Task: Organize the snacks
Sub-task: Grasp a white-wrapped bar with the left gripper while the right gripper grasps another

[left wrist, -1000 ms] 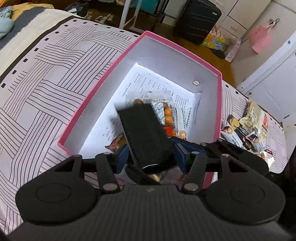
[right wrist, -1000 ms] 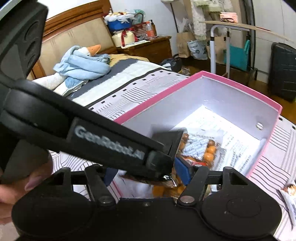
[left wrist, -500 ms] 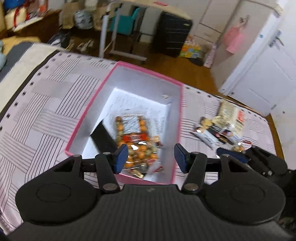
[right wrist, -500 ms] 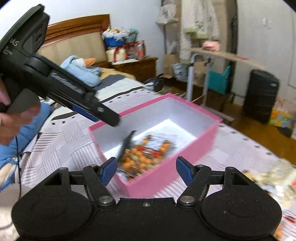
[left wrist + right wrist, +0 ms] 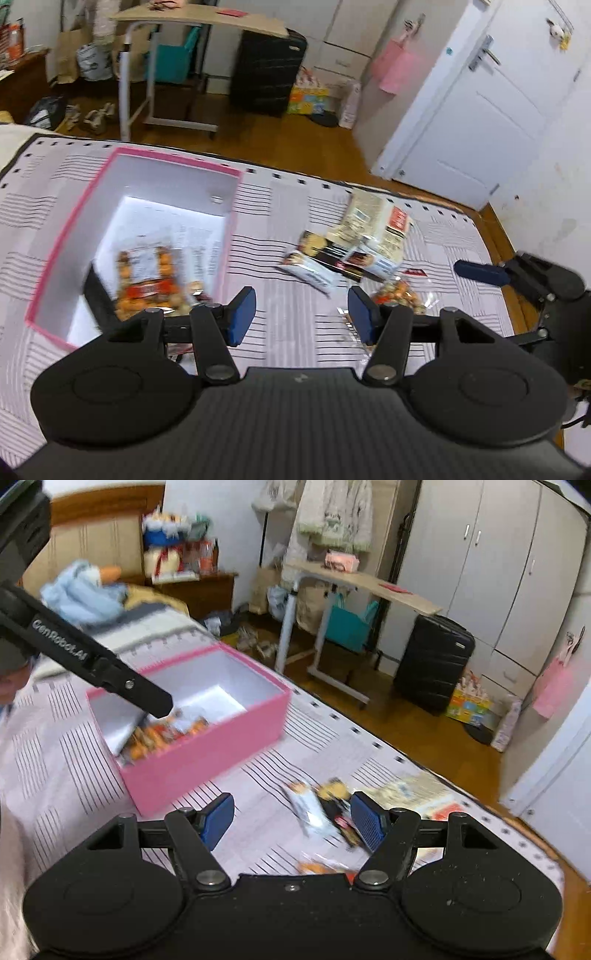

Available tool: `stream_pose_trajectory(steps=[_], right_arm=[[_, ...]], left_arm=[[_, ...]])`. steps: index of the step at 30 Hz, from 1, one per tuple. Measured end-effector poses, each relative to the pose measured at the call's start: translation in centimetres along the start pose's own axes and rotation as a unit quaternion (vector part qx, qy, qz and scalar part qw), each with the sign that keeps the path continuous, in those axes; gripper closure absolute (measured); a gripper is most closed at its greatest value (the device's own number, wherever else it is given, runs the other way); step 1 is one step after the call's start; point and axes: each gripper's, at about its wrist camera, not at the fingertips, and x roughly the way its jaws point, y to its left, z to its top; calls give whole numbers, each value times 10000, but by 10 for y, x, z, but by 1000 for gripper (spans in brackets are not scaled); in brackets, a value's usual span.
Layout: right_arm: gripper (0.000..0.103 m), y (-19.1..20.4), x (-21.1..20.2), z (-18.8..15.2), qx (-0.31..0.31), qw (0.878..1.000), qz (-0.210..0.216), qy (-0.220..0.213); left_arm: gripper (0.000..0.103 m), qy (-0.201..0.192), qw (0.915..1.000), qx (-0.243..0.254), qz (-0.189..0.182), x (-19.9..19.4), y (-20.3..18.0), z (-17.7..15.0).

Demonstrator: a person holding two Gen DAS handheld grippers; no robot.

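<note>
Bedspread [image 5: 295, 332] bare beside pink box [image 5: 229, 236]

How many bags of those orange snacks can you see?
2. One bag lies inside the pink box; the other lies on the bed beside the loose packets. More may be hidden underneath.

bare bedspread [image 5: 288, 229] between pink box [image 5: 229, 236], snack pile [image 5: 354, 243]

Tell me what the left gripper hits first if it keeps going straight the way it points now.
Probably the bare striped bedspread: the open left gripper aims at the strip between the pink box and the loose snack packets. Depth is unclear.
</note>
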Motion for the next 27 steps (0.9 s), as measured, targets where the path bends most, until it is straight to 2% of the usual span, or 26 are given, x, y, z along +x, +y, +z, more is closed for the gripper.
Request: stream_pose_trajectory(steps=[2,6,10,17,22,27], right_arm=[[29,-8,1,0,-72,9997,-93,232],[29,-27,11,-4,-26,9990,-187,408],[30,-45,30,-12,103,9996,-90,241],[35,-73,87,-38,200,9996,186,-2],[39,-85,126,-53,27,9996,104,269],[43,-94,149,-61,-95,9991,50,399]], left_arm=[[49,52,10000,75,-15,13,-13,3],[49,182,9998,70,-53,44,-29,5],[49,248,9997,-19,36,81,-39,7],[49,330,9982,-395,310,150,-38,6],[49,233,9929,-987,618,199,-24,5],[49,215,9873,-1271,932,238,-19,0]])
